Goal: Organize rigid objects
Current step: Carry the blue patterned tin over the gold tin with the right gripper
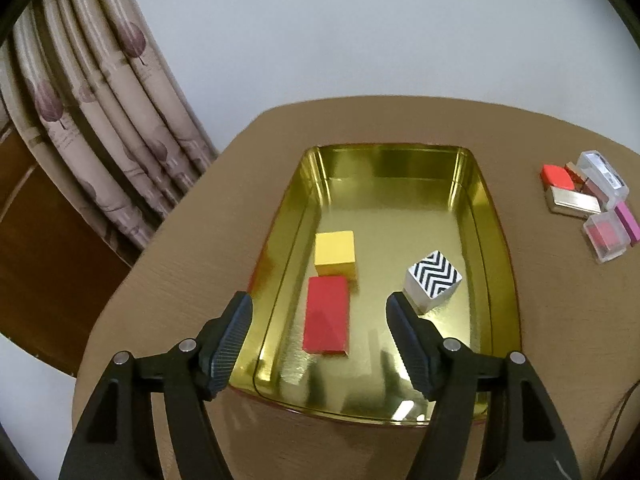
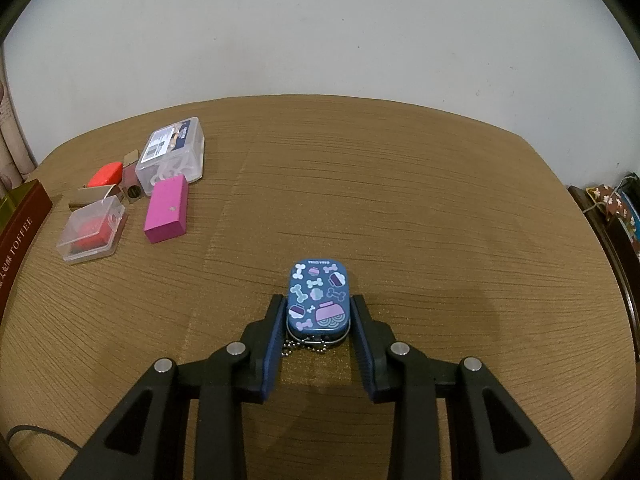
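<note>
A gold tin tray (image 1: 496, 248) lies on the brown table and holds a yellow block (image 1: 335, 254), a red block (image 1: 326, 314) and a zigzag-patterned cube (image 1: 434, 278). My left gripper (image 1: 320, 304) is open and empty above the tray's near end. My right gripper (image 2: 319, 306) is shut on a small blue tin (image 2: 319, 300) with a ball chain, low over the table. A pile of small items lies to its left: a pink block (image 2: 167, 209), a clear box with red contents (image 2: 91, 231), a clear labelled case (image 2: 171, 154) and an orange-red piece (image 2: 106, 174).
The same pile shows at the right of the left wrist view (image 1: 588, 196). The tray's red outer side marked TOFFEE (image 2: 18, 236) sits at the left edge of the right wrist view. A curtain (image 1: 100, 120) hangs left of the table. A cable (image 2: 36, 434) lies near the front edge.
</note>
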`<state>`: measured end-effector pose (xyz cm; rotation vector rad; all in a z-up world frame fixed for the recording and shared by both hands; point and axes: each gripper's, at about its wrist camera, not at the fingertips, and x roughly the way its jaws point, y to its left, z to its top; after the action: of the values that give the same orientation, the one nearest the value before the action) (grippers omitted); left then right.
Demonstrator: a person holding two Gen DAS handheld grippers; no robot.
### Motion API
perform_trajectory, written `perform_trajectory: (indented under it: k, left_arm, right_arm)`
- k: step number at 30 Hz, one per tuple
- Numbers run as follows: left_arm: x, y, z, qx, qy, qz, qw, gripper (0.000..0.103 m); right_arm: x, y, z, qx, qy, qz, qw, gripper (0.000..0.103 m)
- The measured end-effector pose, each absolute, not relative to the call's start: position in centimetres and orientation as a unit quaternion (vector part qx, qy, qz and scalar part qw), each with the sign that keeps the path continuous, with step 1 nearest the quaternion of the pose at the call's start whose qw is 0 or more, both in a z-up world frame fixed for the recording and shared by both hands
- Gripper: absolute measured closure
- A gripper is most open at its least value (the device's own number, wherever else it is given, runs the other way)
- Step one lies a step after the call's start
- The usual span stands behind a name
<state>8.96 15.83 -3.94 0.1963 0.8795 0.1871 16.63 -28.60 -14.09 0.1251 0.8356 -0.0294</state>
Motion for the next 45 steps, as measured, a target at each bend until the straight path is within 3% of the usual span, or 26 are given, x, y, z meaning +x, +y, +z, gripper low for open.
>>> perform_trajectory:
  k: [3,11,14,30,45]
  left_arm:
    - [9.1,16.0,-3.9,0.103,0.427,0.092,0.894,0.029]
    - [9.5,17.1,-3.7,0.087,0.434,0.089,0.892,0.026]
    - [9.6,17.4,-3.8,0.076,0.441,0.084,0.89,0.02]
    - [10.1,19.2,-3.4,0.039,0.452,0.096,0.886,0.017]
    - [10.7,22.5,-2.7,-0.002,0.443,0.148,0.884,0.016]
  right_arm:
    - [16.7,-28.4,-14.1,0.054,0.406,-0.017,0.912,0.07]
    - [16.7,-27.5,-13.9,0.026,0.408,-0.034,0.912,0.072]
    - [16.8,-27.5,-13.8,0.03,0.413,-0.044,0.909,0.072]
    - [16.2,-22.7,-10.9,0.034,0.415,-0.01,0.909,0.072]
    - [14.0,-8.3,-5.3,-0.017,0.385,0.144,0.911,0.072]
